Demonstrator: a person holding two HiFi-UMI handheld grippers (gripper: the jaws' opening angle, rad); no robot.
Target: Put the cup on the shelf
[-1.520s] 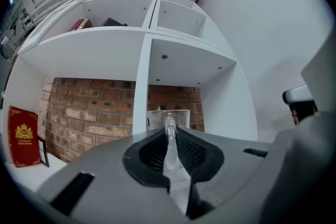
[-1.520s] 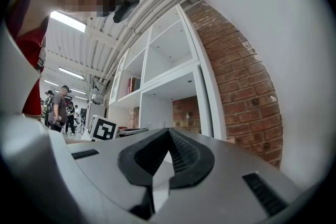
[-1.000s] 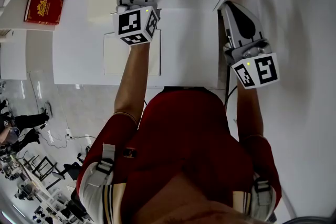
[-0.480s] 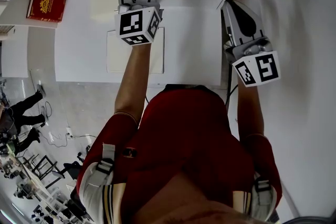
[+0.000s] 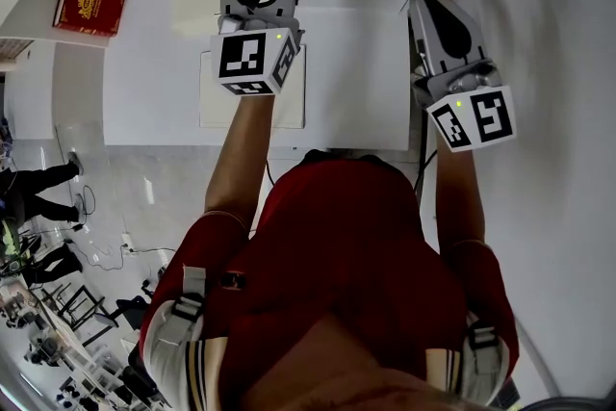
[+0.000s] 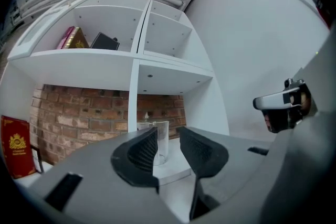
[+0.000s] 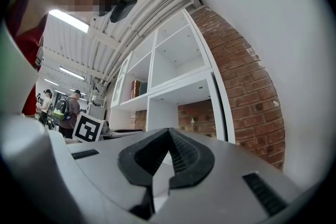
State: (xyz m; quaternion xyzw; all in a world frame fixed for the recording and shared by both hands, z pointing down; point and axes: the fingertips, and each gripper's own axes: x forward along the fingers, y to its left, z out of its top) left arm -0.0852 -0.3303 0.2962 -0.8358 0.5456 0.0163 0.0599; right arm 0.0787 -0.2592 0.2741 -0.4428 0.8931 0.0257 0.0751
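Cup (image 6: 161, 139) is clear glass, upright on shelf (image 6: 177, 166).

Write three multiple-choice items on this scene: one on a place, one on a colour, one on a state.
1. Where does the clear glass cup stand?
A. On the white shelf board
B. On the floor
C. On top of a book

2. What colour is the book with a gold emblem?
A. Blue
B. Red
C. Green

3. How is the left gripper?
A. Shut on the cup
B. Shut, empty
C. Open, cup untouched

Answers:
1 A: the cup's base rests on that board.
2 B: its cover is plainly red.
3 C: the jaws have just been opening and stand apart, and the cup shows through the gap, clear of both pads.
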